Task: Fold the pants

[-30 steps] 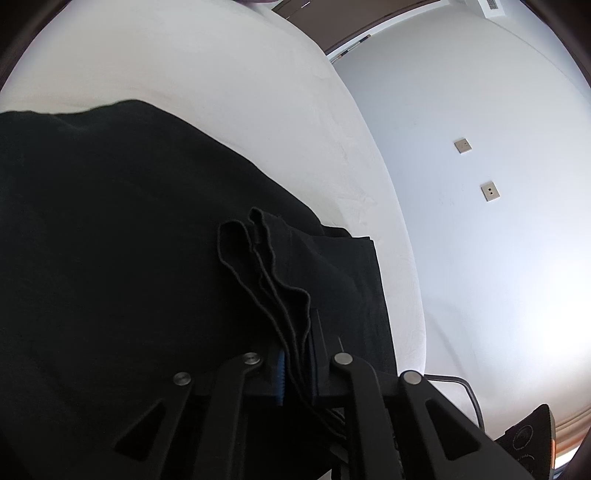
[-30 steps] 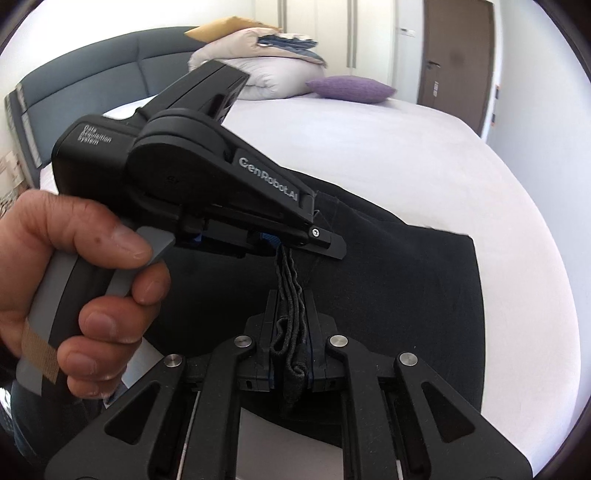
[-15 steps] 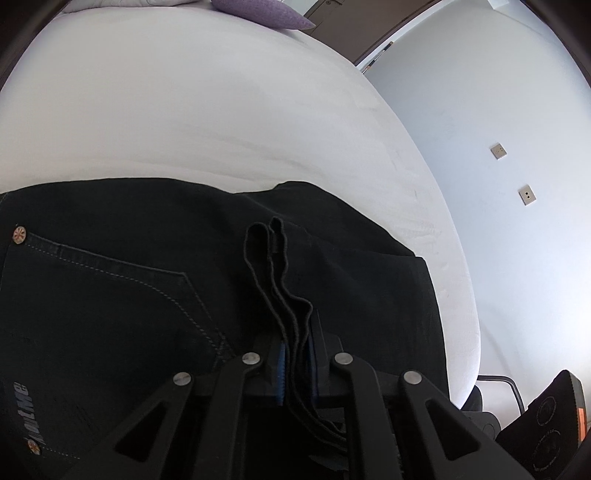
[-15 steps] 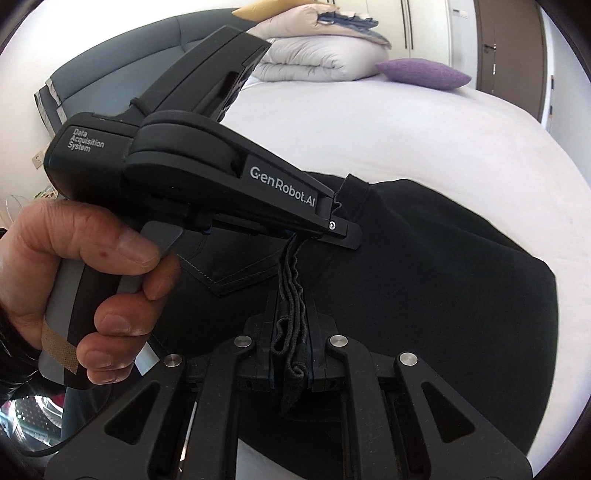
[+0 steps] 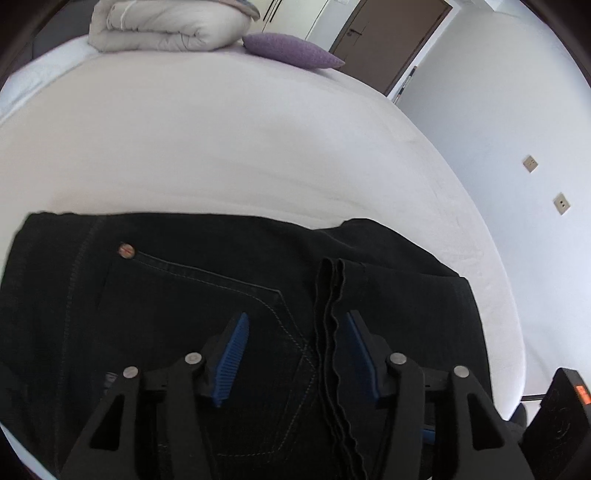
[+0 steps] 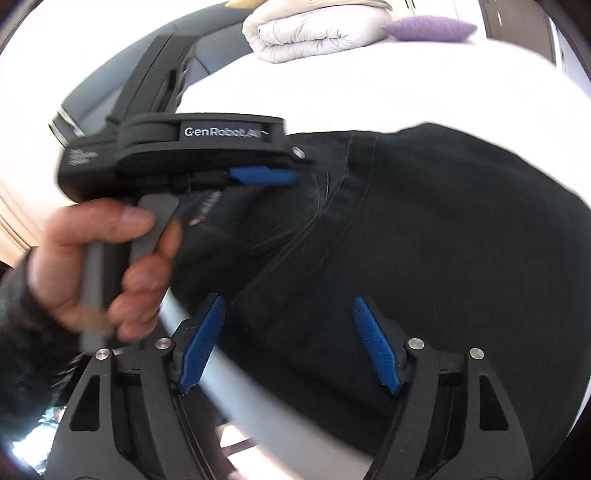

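Black pants [image 5: 184, 314] lie folded on the white bed [image 5: 221, 147], a back pocket and rivet facing up. My left gripper [image 5: 297, 316] hovers over them with its jaws opening. The stacked leg hems [image 5: 328, 332] lie between the blue pads, near the right pad [image 5: 360, 350] but not pressed. In the right wrist view the pants [image 6: 443, 240] spread under my right gripper [image 6: 289, 300]. Its jaws are opening too, with only flat cloth below them and nothing pinched. A hand [image 6: 103, 258] holds the left gripper [image 6: 280, 173] just left of it.
A rolled beige duvet [image 5: 166, 26] and a purple pillow [image 5: 291, 51] sit at the far end of the bed. A brown door [image 5: 399, 37] and a wall with sockets [image 5: 530, 164] are to the right. A black device [image 5: 554, 424] stands past the bed's right edge.
Both grippers were shut on the bunched hems and have let go. The hems now rest on the upper part of the pants. Both views have swung toward the head of the bed.
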The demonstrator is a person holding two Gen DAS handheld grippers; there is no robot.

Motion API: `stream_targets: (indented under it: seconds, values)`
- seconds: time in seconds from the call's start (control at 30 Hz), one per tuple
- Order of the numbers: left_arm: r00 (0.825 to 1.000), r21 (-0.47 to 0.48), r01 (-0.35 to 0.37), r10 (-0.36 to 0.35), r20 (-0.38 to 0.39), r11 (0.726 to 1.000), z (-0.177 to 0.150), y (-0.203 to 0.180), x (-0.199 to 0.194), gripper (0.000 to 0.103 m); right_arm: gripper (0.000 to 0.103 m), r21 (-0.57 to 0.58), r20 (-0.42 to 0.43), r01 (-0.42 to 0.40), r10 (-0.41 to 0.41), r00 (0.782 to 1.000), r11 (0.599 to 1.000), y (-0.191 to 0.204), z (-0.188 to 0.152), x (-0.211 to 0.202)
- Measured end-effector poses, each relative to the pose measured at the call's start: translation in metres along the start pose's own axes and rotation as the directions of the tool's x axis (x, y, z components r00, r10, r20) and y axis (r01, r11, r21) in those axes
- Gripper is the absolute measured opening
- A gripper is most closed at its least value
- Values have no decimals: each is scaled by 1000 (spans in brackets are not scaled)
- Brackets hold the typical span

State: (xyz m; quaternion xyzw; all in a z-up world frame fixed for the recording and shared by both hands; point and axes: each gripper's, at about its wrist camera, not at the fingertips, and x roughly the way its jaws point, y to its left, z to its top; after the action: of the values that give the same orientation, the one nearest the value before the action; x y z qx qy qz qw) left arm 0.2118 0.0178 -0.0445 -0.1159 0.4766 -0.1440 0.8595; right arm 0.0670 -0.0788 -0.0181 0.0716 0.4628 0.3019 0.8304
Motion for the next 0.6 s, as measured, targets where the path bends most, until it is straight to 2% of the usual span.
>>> stream_targets:
  seconds: [0.07,0.17,0.23,0.27,0.3,0.33,0.37,0.4,0.47,0.53,0.6]
  values:
    - [997,65,-69,67,32,996,-4,-10,-11,56,72,53,15,-42,42,999,998,-13,-11,-19]
    - [986,167,-158,148,71,973,-19,-42,-16,59,71,184,66,-143,133,989,972,-56,-16,-54]
    - [981,213,-191,182,62,958,-31,-51,-11,59,63,248,124,-177,150,981,952,-76,-14,-71]
    - [978,229,-208,202,51,951,-37,-52,-5,59,60,284,146,-189,152,978,940,-103,-20,-79]
    - [973,242,-229,227,36,943,-43,-53,3,59,52,318,163,-194,148,975,928,-111,-20,-89]
    - [970,247,-235,241,5,940,-48,-59,15,59,43,372,184,-203,142,972,906,-130,-17,-95]
    - [968,246,-233,248,-31,941,-55,-51,19,61,39,414,200,-223,151,968,882,-148,-16,-99]
    - [967,245,-238,253,-32,940,-62,-43,20,61,31,442,207,-241,163,965,864,-166,-9,-99]
    - [966,244,-248,260,-14,937,-65,-41,17,62,30,477,204,-239,159,966,846,-193,-1,-100]
    - [964,244,-252,265,-23,936,-67,-39,16,62,29,489,189,-262,192,963,832,-215,14,-96]
    - [963,244,-253,268,-30,936,-66,-38,17,63,29,495,172,-250,189,967,832,-233,29,-79]
